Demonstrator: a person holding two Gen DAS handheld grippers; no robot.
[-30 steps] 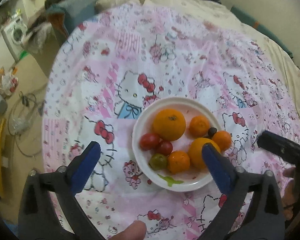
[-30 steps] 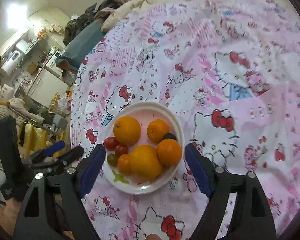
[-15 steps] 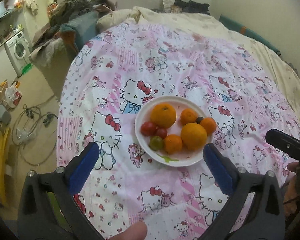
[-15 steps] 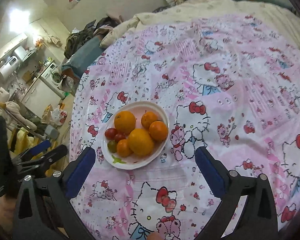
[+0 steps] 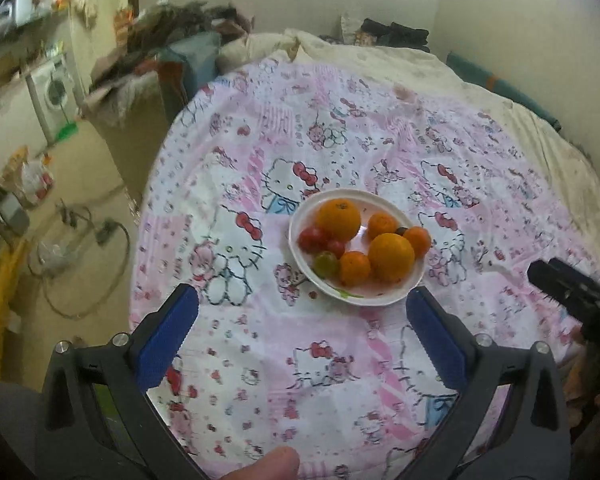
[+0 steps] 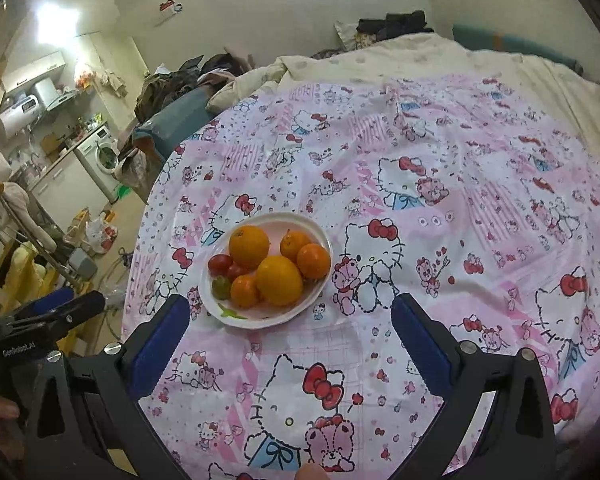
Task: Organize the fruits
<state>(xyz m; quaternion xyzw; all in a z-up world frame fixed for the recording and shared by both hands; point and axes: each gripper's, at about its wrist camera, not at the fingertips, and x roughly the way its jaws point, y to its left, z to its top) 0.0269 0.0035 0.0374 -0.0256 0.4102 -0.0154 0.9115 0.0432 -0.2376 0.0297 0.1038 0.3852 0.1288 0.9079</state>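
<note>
Plate: shallow round white plate point(image 5: 410, 294) point(image 6: 320, 236), resting on the pink cartoon-cat printed bedsheet point(image 5: 340, 360) point(image 6: 460, 200) spread over the bed.
Large fruit: two big round oranges point(image 5: 338, 218) point(image 6: 249, 245) on the plate, one at the far side, one nearer the right rim.
Small fruit: three small orange tangerines point(image 5: 354, 268) point(image 6: 245, 290), touching the oranges; small dark fruit point(image 5: 401, 231) wedged between two of them.
Tomatoes: red cherry tomatoes point(image 5: 312, 239) point(image 6: 220, 264) and one greenish tomato point(image 5: 326, 264) point(image 6: 221, 287), clustered at the plate's left side.
Left gripper point(image 5: 300, 322): blue-padded jaws spread wide, nothing held, hanging above the sheet on the near side of the plate, apart from it.
Right gripper point(image 6: 290, 318): jaws likewise wide apart and holding nothing, above the sheet near the plate's near rim.
Loose fruit: none seen on the sheet in either view.
Progress: judged finished or nearly so, with every visible fruit gathered on the plate and roughly grouped by kind.
Left to do: probably nothing; at most, tidying the groups.
</note>
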